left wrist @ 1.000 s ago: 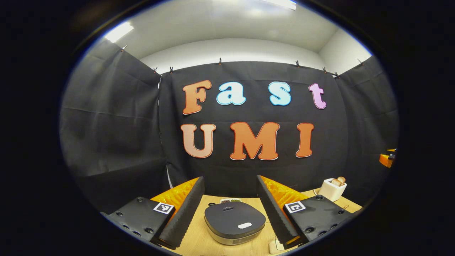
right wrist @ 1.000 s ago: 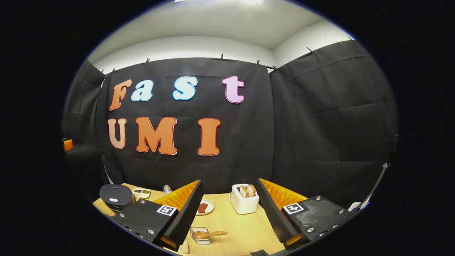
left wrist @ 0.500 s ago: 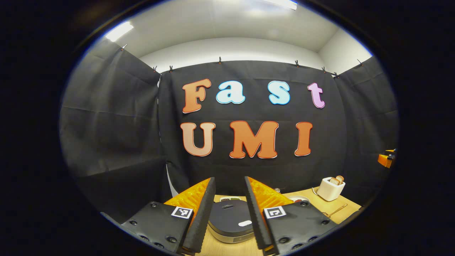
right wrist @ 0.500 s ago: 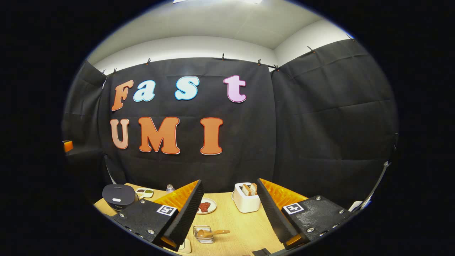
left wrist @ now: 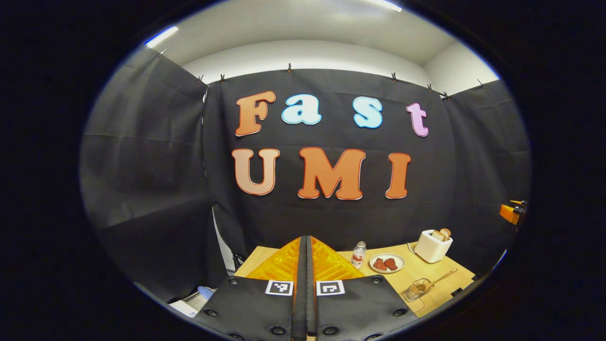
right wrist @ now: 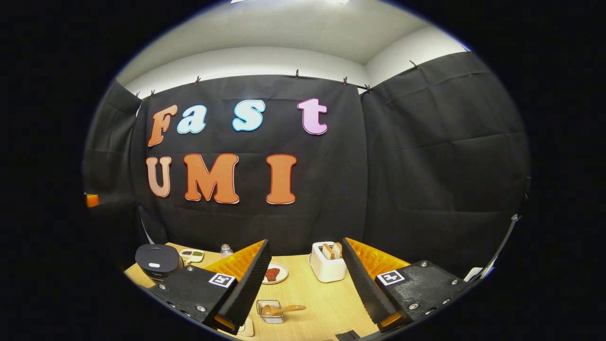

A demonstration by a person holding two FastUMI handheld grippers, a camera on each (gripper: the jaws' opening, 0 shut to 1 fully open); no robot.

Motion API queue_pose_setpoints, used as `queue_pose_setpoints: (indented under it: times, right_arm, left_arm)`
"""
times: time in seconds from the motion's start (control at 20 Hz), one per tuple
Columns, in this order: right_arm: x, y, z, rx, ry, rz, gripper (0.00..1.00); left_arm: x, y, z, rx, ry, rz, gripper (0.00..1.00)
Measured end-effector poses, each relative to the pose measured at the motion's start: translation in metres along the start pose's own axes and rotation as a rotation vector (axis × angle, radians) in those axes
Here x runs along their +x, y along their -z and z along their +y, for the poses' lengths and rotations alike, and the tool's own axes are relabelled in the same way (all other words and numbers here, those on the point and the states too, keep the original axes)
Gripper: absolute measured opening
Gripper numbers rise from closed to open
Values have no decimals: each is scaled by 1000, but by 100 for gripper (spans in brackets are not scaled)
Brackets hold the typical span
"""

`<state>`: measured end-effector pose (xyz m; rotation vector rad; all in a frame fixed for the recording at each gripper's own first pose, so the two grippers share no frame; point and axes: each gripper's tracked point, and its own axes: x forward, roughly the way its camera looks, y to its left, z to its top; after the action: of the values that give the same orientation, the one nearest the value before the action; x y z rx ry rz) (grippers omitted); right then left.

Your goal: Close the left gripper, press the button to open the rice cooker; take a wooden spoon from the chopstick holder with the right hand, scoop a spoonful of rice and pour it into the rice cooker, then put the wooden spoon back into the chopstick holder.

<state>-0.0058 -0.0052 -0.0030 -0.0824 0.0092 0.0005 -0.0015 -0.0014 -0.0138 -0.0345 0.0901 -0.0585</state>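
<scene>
My left gripper (left wrist: 305,239) is shut, its two fingers pressed flat together with nothing between them, and they hide the table straight ahead. In the right gripper view the dark rice cooker (right wrist: 156,260) stands shut at the table's far left, with a pale button (right wrist: 154,265) on its lid. A wire chopstick holder (right wrist: 270,311) lies ahead of my open, empty right gripper (right wrist: 305,242). The wooden spoon (right wrist: 285,309) rests in the holder, handle to the right. From the left gripper view the holder (left wrist: 414,290) and spoon (left wrist: 441,277) are off to the right.
A white toaster (right wrist: 326,266) with bread, a plate (right wrist: 274,273) of red food, a small bottle (right wrist: 226,249) and a divided dish (right wrist: 191,255) stand along the back of the wooden table (right wrist: 322,303). A pale object (right wrist: 246,327) sits at the front edge.
My left gripper has gone from wide open to fully shut, and its fingers now hide the rice cooker. The left view has shifted, showing more of the table's right side. The right gripper barely moved.
</scene>
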Motion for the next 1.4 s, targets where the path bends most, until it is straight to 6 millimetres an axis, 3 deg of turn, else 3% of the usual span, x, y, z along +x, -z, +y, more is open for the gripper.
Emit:
queue_pose_setpoints:
  times: [0.25,0.3,0.45,0.65,0.75,1.0,1.25,1.3,1.4]
  right_arm:
    - [4,8,-2,-3,4,26,98]
    - [5,11,-3,-3,6,29,93]
    - [6,16,-9,-3,19,44,93]
    - [6,27,-18,3,37,70,93]
    - [6,33,-22,9,46,86,89]
    - [8,47,-33,25,73,122,93]
    - [11,58,-44,38,95,138,93]
    - [12,58,-44,42,97,140,98]
    - [13,62,-45,52,99,145,93]
  left_arm:
    - [36,55,-19,10,66,135,4]
    - [44,68,-24,9,84,166,4]
    - [72,99,-31,9,124,258,4]
    - [97,156,-36,14,183,413,7]
    - [109,181,-36,0,202,484,4]
    - [133,221,-42,-15,235,598,4]
    - [141,240,-48,43,258,664,2]
    - [143,244,-48,45,263,673,2]
    - [145,253,-44,63,254,696,4]
